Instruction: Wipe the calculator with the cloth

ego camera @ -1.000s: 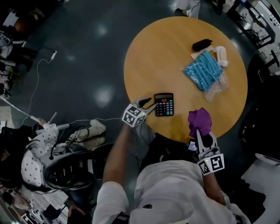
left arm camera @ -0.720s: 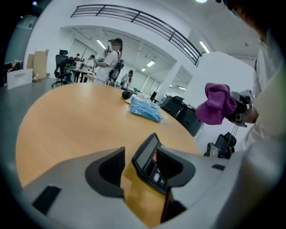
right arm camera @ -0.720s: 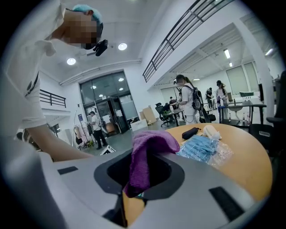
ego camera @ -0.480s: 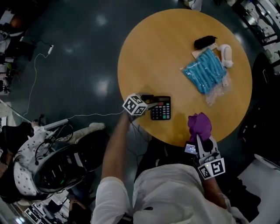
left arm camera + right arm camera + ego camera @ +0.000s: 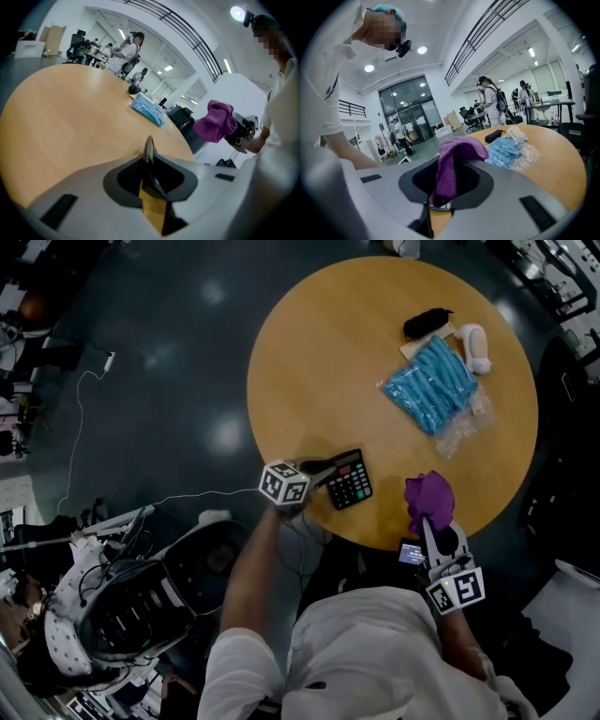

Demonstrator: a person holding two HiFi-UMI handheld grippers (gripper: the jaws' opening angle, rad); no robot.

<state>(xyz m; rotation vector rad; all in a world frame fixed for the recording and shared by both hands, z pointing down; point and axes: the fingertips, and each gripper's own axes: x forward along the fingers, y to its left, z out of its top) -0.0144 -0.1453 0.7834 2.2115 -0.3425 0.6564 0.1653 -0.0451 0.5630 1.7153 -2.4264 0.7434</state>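
Head view first: where is the calculator (image 5: 351,480)?

It lies near the front edge of a round wooden table (image 5: 356,352), turned at a slant. The left gripper (image 5: 317,468) meets it at its left edge.

Is that claw holding it?

The left gripper view shows the calculator edge-on, a thin dark slab between the jaws. The jaws are narrow and closing on it, so it looks pinned.

And the cloth (image 5: 427,496)?

It is a purple cloth, bunched up and clamped in the right gripper (image 5: 433,519). It spills over the front of the jaws. It sits at the table's near edge, to the right of the calculator and apart from it.

So which step is this?

I judge it the set-up. The calculator is being steadied and wiping has not begun.

What does the next move call for?

Probably the right hand carries the cloth left and down onto the keys. The left grip needs to stay firm so the calculator does not slide or tip.
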